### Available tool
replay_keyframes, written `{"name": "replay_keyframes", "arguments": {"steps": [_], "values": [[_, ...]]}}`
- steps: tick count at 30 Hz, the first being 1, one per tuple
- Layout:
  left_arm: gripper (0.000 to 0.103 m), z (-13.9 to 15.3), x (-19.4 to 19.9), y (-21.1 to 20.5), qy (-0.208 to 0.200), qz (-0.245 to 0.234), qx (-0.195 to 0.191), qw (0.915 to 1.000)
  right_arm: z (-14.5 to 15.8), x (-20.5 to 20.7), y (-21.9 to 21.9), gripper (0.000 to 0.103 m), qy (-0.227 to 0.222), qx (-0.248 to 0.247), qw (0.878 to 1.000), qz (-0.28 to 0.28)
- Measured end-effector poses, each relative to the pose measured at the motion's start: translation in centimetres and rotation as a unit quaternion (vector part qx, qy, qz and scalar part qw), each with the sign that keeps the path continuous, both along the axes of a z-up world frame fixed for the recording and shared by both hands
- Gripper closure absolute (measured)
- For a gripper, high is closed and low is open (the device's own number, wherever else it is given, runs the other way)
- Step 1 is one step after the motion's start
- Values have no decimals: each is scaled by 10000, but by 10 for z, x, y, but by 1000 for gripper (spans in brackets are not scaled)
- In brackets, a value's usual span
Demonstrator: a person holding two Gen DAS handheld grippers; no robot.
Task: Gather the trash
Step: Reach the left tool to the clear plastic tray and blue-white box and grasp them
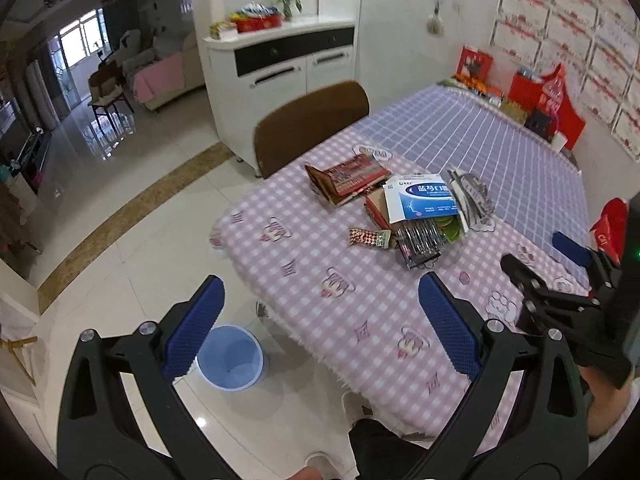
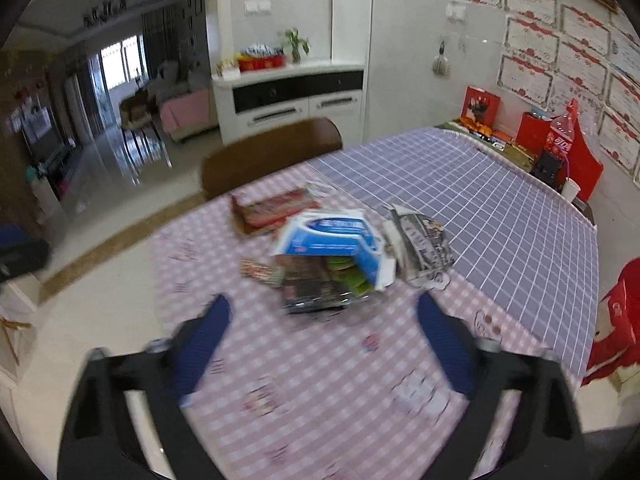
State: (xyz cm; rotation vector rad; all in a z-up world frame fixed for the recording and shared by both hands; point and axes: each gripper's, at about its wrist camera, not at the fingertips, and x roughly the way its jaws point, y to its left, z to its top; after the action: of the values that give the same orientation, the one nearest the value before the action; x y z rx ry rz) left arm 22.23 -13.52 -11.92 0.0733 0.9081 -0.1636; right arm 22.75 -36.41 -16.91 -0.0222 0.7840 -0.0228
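Trash lies in one loose heap on the checked tablecloth (image 1: 320, 288), near the middle of the table's pink half, and none of it looks collected yet. Down on the tiled floor just off the table's corner stands a light blue bin (image 1: 231, 356), which looks empty as far as its inside shows, so the whole job seems still ahead.

Going down the heap by size: a white-and-blue carton (image 1: 420, 196), torn open, lies on top; a flattened red-and-brown box (image 1: 348, 178) lies just beside it toward the brown chair (image 1: 312, 124); a crumpled black-and-white printed wrapper (image 1: 474, 196) touches the carton's other side; a clear pack with dark contents (image 1: 420, 244) pokes out from under the carton, with something green next to it; and a small red-and-white patterned wrapper (image 1: 370, 237) lies a little apart.

Both tools hover short of the heap. The left gripper (image 1: 320, 328) stands wide with nothing between its blue pads. The right gripper (image 2: 324, 340), motion-blurred, is also spread and empty.
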Motion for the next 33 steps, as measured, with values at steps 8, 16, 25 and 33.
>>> {"name": "replay_keyframes", "arguments": {"steps": [8,16,25,33], "values": [[8,-42,71,-39,590,142,138,9981,-75,92,-32,52,320,-949,9941,423],[8,-71,102,-47,984,322,323,9941,-111,122,-26,66,284,-1735,9811,808],[8,-85,124,-57,1063,218,422,9932,-119,146,-29,97,360,-1678,9800,1007],[8,-98,149,-71,1261,-56,-247,9917,-69,151,-53,101,58,-791,9952,574]]}}
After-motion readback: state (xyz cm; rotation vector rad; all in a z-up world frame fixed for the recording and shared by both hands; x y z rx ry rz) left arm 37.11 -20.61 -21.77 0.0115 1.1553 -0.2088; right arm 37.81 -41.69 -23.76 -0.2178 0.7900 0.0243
